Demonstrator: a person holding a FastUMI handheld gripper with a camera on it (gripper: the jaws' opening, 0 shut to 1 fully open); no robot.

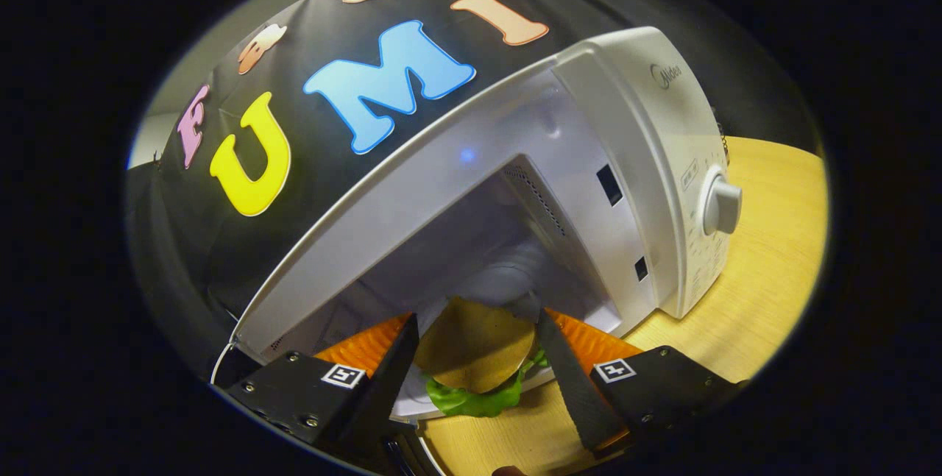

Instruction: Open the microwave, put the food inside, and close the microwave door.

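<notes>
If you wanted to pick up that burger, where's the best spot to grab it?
Grab the burger by the two sides of its bun, as the gripper does now, one finger each side. It's round and stacked, with lettuce sticking out below, so a level sideways squeeze from the front seems safest.

- Staged recording booth, mock kitchen corner.
- White microwave (647, 167) on a light wooden tabletop (765, 270), door open.
- Black cloth wall (221, 240) hangs right behind the microwave, pale room wall beyond it.
</notes>
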